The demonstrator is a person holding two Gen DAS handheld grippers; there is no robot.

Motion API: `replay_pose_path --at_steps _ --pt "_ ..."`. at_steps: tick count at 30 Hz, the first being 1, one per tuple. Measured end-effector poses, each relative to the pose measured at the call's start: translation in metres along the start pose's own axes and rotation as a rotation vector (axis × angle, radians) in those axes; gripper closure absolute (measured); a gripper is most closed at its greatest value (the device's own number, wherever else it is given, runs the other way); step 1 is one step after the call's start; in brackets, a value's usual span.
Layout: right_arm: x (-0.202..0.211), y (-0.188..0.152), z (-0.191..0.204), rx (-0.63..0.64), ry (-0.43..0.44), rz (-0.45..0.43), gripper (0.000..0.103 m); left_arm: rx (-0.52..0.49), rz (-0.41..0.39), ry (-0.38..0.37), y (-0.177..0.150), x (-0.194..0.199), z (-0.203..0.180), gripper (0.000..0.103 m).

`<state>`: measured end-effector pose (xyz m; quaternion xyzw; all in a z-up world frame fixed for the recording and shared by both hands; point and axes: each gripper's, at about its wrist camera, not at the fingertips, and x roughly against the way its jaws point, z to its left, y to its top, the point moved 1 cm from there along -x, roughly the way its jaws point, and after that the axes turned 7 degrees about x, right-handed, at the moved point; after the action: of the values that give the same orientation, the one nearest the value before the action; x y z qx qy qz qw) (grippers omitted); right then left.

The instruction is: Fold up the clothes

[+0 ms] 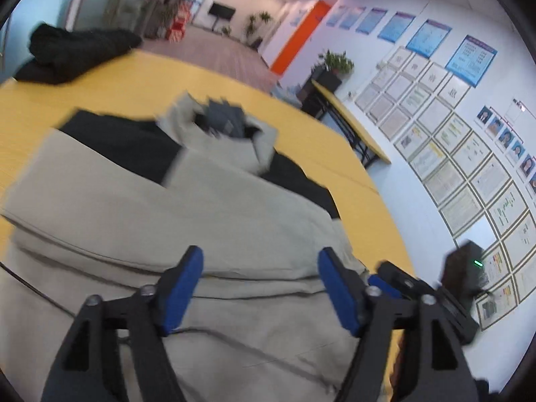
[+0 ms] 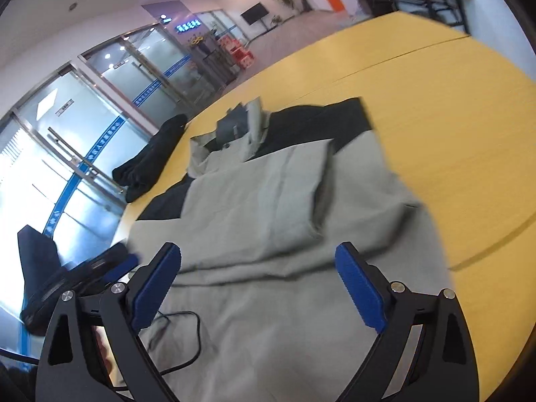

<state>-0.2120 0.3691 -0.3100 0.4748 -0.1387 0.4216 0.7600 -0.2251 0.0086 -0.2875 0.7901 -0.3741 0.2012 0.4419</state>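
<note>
A beige jacket [image 1: 214, 207] with black panels and a grey-lined collar [image 1: 221, 124] lies flat on the yellow table [image 1: 110, 97], its sleeves laid inward over the body. My left gripper [image 1: 260, 258] hovers over the jacket's lower part, jaws wide apart, nothing between the blue pads [image 1: 182, 291]. In the right wrist view the same jacket [image 2: 268, 201] fills the middle, and my right gripper [image 2: 258, 251] is open over its hem with nothing held. Each gripper shows at the edge of the other's view, the right gripper [image 1: 388, 279] and the left gripper [image 2: 114, 264].
A folded black garment [image 1: 77, 52] [image 2: 150, 157] sits at the table's far left corner. A thin black cable [image 2: 187, 328] runs over the jacket near me. Bare yellow tabletop [image 2: 452, 117] extends to the right. A second table [image 1: 348, 124] stands by the wall.
</note>
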Motion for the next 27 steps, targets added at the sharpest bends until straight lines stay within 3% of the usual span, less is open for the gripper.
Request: replay_pose_path --at_steps 2,5,6,7,9,10,13,16,18,20,23,25,27 --pt "-0.032 0.004 -0.004 -0.021 -0.047 0.042 0.008 -0.014 -0.033 0.049 0.011 0.024 0.03 0.018" --pt "-0.076 0.007 -0.013 -0.044 -0.1 0.111 0.016 0.03 0.041 0.12 0.022 0.012 0.085 0.018" --pt "-0.085 0.01 -0.013 -0.008 -0.138 0.118 0.029 0.05 0.065 0.124 0.021 0.004 0.102 0.02" --pt "-0.094 0.012 -0.011 0.031 -0.166 0.127 0.051 0.07 0.089 0.128 0.02 -0.003 0.118 0.021" --pt "-0.101 0.016 -0.011 0.039 -0.181 0.147 0.083 0.097 0.119 0.129 0.018 -0.016 0.143 0.024" --pt "-0.097 0.019 -0.01 0.034 -0.172 0.132 0.093 0.107 0.129 0.128 0.017 -0.022 0.153 0.024" --pt "-0.058 0.036 0.016 0.116 -0.17 -0.017 0.097 0.127 0.147 0.125 0.015 -0.031 0.171 0.026" --pt "-0.026 0.045 0.016 0.112 -0.188 -0.126 0.097 0.12 0.132 0.117 0.014 -0.029 0.176 0.026" --pt "-0.052 0.034 -0.03 -0.044 -0.188 0.028 0.097 0.128 0.122 0.109 0.014 -0.029 0.182 0.026" --pt "-0.082 0.012 -0.061 -0.109 -0.224 0.195 0.097 0.133 0.12 0.114 0.015 -0.028 0.186 0.027" --pt "-0.079 0.003 -0.061 -0.084 -0.233 0.196 0.092 0.127 0.126 0.133 0.016 -0.025 0.192 0.034" --pt "-0.073 0.002 -0.058 -0.064 -0.259 0.196 0.07 0.072 0.128 0.127 0.018 -0.014 0.184 0.035" --pt "-0.059 0.008 -0.047 0.0 -0.313 0.171 0.059 -0.019 0.088 0.081 0.025 0.005 0.165 0.035"
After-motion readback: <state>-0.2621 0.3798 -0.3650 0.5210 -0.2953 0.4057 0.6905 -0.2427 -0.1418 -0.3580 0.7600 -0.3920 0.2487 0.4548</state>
